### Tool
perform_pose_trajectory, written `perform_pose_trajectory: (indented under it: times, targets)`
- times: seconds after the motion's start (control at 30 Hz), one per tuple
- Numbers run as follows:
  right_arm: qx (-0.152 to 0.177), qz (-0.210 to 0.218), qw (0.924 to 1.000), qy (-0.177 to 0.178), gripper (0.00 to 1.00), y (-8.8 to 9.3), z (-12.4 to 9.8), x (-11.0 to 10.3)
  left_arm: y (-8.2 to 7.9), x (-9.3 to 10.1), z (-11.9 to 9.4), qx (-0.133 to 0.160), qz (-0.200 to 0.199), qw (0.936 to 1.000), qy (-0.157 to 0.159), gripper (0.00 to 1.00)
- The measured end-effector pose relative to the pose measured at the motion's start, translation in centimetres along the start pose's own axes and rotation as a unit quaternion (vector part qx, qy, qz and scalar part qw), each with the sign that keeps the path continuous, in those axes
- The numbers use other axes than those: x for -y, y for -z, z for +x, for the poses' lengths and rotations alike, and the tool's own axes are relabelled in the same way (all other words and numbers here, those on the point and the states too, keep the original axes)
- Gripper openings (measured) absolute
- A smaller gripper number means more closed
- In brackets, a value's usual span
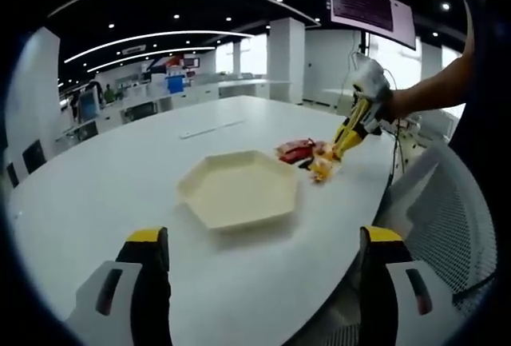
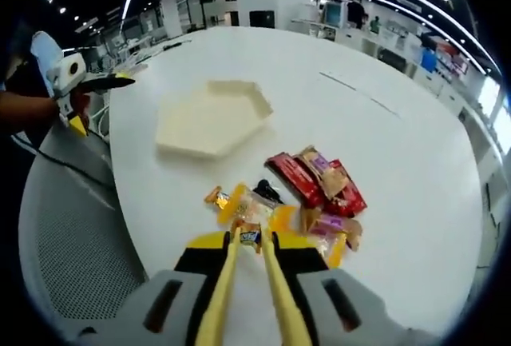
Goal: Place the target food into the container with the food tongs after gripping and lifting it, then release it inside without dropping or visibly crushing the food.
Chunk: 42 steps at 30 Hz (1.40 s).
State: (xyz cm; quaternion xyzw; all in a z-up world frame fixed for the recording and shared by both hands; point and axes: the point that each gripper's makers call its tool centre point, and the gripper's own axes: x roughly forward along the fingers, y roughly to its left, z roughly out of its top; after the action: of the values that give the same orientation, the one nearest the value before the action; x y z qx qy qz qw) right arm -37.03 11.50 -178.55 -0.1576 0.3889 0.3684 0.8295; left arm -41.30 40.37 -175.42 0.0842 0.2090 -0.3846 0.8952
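A cream hexagonal container point(image 1: 239, 190) sits mid-table, nothing in it. Beyond it lies a pile of wrapped snacks point(image 1: 307, 154). My left gripper point(image 1: 263, 242) stands open on the near side of the container, its jaws wide apart with nothing between them. My right gripper point(image 2: 251, 256) is shut on yellow food tongs point(image 2: 239, 282). The tong tips close on a small wrapped candy point(image 2: 250, 236) at the pile's near edge, which rests on the table. Red and pink packets point(image 2: 319, 182) lie just past it. The container point(image 2: 211, 118) is farther off to the left, with the left gripper point(image 2: 92, 82) beside it.
The white oval table point(image 1: 120, 178) has bare room around the container. A grey mesh chair point(image 1: 447, 226) stands at the table's edge, its seat point(image 2: 76, 242) close to my right gripper. A thin strip point(image 1: 209, 129) lies far across the table. Office desks lie beyond.
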Motion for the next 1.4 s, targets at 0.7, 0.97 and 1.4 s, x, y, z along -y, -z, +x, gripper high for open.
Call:
perform_pose_trajectory:
  times: [0.7, 0.97, 1.4]
  targets:
    - [0.046, -0.050, 0.9973, -0.027, 0.20, -9.6, 1.1, -1.4, 0.3, -0.3, 0.1, -0.004, 0.010, 0.9999, -0.006, 0.97]
    - [0.055, -0.098, 0.9921, -0.056, 0.20, -14.6, 2.7, -3.4, 0.3, -0.4, 0.0, -0.004, 0.016, 0.9998, -0.011, 0.96]
    - [0.051, -0.141, 0.9846, -0.090, 0.20, -19.6, 6.8, -6.5, 0.2, -0.4, -0.1, -0.006, 0.018, 0.9997, -0.013, 0.96]
